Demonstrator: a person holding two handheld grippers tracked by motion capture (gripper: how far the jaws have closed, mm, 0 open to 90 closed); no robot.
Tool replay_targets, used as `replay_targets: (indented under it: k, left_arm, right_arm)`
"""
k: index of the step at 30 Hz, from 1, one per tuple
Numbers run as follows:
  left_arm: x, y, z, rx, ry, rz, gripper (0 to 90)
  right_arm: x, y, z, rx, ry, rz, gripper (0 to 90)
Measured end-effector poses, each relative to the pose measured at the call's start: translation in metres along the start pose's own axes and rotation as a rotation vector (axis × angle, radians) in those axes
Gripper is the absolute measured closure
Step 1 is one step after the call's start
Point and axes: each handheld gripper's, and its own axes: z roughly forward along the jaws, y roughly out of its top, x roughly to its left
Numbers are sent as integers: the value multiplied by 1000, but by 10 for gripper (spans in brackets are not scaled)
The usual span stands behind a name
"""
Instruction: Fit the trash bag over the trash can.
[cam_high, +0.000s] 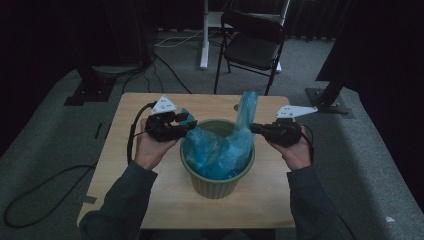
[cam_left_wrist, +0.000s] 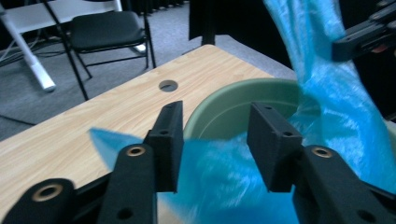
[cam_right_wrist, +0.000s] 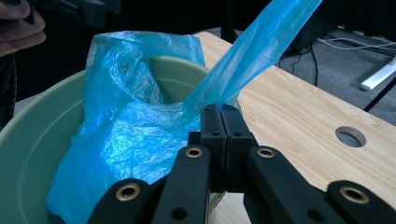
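Left hand-held gripper (cam_left_wrist: 215, 140): jaws apart, blue plastic bag (cam_high: 220, 150) loose between and below them. Bag sits inside green bin (cam_high: 217, 182) on table (cam_high: 125, 165). Right hand-held gripper (cam_right_wrist: 225, 122): jaws together, clamped on bag's raised edge.

A recording studio or lab. Black curtains (cam_high: 380, 40) wall the room, cables (cam_high: 45, 195) trail over grey carpet (cam_high: 45, 145). A folding chair (cam_high: 250, 45) stands at top centre.

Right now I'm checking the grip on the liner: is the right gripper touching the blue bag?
Touching. The right gripper view shows the right gripper with its jaws shut together on a stretched edge of the blue bag at the green bin's rim.
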Motion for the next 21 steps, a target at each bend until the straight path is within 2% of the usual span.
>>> replay_targets:
  k: [3,6,10,13,16,18,19,21]
  left_arm:
    - [0,8,11,25,-32,30,537]
    - [0,14,26,82,-86,92,536]
    - [5,17,46,145,-165,113,535]
    - [6,16,57,205,-226,127,501]
    - [2,13,65,285,-240,169,488]
    - [3,11,68,316,-237,166,509]
    - [4,10,68,322,-244,161,527]
    - [1,10,67,337,-228,167,611]
  right_arm:
    - [0,1,1,-2,2,-1,895]
    - [1,1,1,0,3,-4,894]
    - [0,2,1,-1,5,-1,895]
    - [-1,2,2,1,7,1,895]
    - [-1,2,3,4,6,3,895]
    - [-1,2,3,4,7,4,895]
    - [-2,2,3,4,6,4,894]
    - [-2,2,2,3,5,2,895]
